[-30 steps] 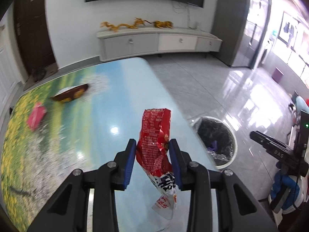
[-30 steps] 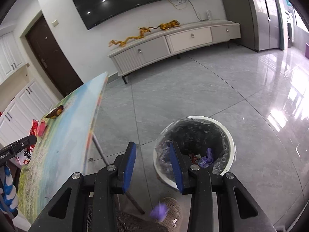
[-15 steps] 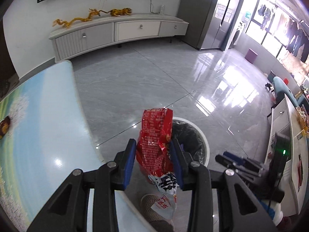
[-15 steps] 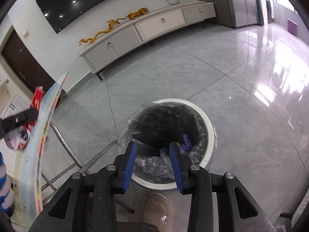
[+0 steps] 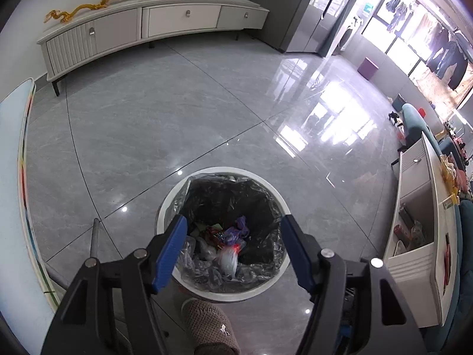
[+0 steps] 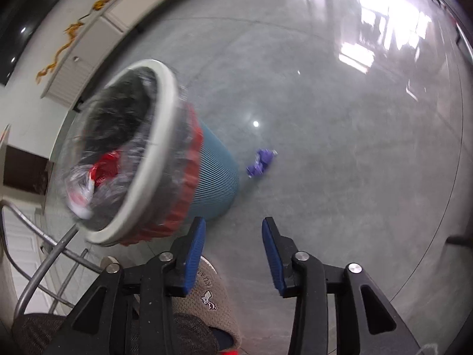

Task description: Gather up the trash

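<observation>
The left gripper hangs above the round white-rimmed waste bin lined with a black plastic bag, its blue-padded jaws spread wide with nothing between them. Seen through the gap, the crumpled red and white snack wrapper lies inside the bin on top of other rubbish, beside a scrap of purple plastic and some clear film. The wrapper touches neither pad.

The right gripper is lower and off to the side of the same bin, whose ribbed blue wall and red liner edge show below the white rim. Its jaws stand moderately open and grip nothing; only bare grey tiled floor shows between them. In this blurred view the red and white wrapper is visible inside the bin near the closer rim. A small crumpled purple wrapper lies on the floor just beside the base of the bin, outside it and well ahead of the right jaws.

A brown knitted slipper sits on the floor at the near side of the bin, below both grippers. The edge of the printed counter runs along the left of the left wrist view, apart from the bin.
</observation>
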The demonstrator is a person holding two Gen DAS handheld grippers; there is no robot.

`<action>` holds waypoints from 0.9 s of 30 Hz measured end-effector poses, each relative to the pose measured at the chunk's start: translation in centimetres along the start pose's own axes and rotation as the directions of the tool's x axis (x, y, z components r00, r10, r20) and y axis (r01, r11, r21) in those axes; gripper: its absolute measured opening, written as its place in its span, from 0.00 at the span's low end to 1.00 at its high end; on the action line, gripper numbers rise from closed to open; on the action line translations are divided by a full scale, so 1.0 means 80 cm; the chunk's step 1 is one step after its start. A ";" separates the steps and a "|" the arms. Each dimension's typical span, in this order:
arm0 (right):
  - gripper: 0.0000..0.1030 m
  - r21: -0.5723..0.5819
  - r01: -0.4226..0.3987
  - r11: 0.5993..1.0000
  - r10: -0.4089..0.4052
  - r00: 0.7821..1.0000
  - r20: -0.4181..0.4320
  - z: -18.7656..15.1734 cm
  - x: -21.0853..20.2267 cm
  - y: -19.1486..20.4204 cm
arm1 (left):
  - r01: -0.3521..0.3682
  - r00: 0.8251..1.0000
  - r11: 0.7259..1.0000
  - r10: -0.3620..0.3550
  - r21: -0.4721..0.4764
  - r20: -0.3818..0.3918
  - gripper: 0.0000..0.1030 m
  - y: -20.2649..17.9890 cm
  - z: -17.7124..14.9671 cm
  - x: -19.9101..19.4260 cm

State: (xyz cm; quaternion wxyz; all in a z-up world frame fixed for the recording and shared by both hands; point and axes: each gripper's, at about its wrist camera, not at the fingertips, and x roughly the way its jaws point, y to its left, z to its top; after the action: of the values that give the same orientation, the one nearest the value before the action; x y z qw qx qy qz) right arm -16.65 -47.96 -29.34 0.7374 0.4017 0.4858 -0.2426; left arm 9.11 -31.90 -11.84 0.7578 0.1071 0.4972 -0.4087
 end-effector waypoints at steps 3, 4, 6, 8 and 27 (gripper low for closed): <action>0.48 0.085 -0.027 0.996 0.029 0.999 -0.026 0.008 0.031 -0.020 | -0.006 1.000 1.000 0.006 0.022 0.016 0.62 0.003 -0.005 -0.013; 0.50 0.112 -0.034 0.993 0.037 0.999 -0.024 0.013 0.039 -0.025 | -0.004 1.000 1.000 0.003 0.029 0.024 0.62 0.004 -0.006 -0.020; 0.51 0.150 -0.039 0.988 0.041 0.999 -0.011 0.022 0.052 -0.032 | -0.033 0.998 0.998 0.029 0.059 0.064 0.62 0.012 -0.012 -0.047; 0.51 0.177 -0.044 0.983 0.046 0.999 -0.004 0.031 0.068 -0.034 | -0.103 0.990 0.992 0.095 0.079 0.103 0.62 0.030 -0.018 -0.075; 0.52 0.447 -0.036 0.894 0.068 0.996 -0.056 0.105 0.248 -0.092 | -0.498 0.848 0.827 0.527 -0.260 0.053 0.62 0.221 -0.060 -0.266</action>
State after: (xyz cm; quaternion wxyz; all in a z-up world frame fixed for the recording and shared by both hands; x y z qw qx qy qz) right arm -9.65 -58.37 -48.35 0.6147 0.5808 0.4321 -0.3132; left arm 15.11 -6.91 -0.56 0.8760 0.1202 0.4476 -0.1336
